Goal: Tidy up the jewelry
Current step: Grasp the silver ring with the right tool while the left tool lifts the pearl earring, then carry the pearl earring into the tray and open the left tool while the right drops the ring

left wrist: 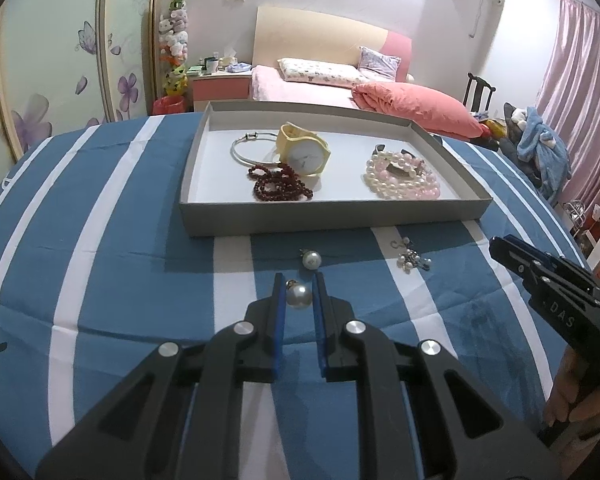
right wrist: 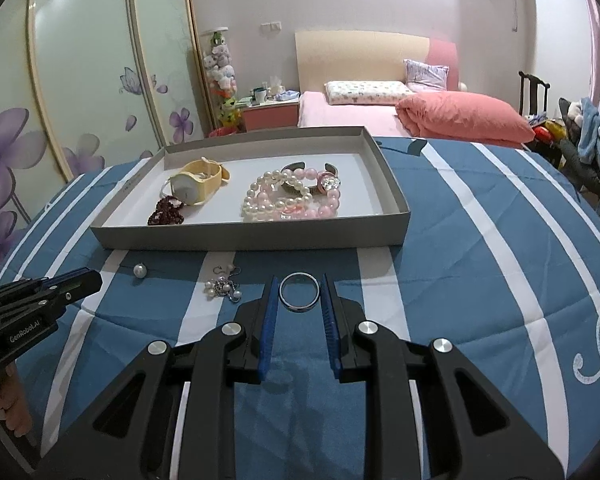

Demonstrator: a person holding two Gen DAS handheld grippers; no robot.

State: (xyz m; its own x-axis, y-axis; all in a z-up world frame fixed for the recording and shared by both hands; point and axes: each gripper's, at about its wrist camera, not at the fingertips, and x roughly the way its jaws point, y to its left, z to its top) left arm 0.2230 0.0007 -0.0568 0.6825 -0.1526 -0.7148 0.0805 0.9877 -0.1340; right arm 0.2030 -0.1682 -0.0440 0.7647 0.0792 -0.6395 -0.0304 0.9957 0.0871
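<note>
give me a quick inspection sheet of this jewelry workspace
Surface: blue and white striped cloth, lying flat.
Job's things: grey tray holds a yellow watch, silver bangle, dark red beads and pink-white pearl strands. Still on the cloth: two pearl earrings, a small pearl cluster and a metal ring.
Clutter: nothing seen on the cloth.
Grippers: left tongs open around the nearer pearl earring; right tongs open around the ring, not visibly touching.
Cables: nothing seen.
Surroundings: bed, pink curtain, floral wardrobe.
</note>
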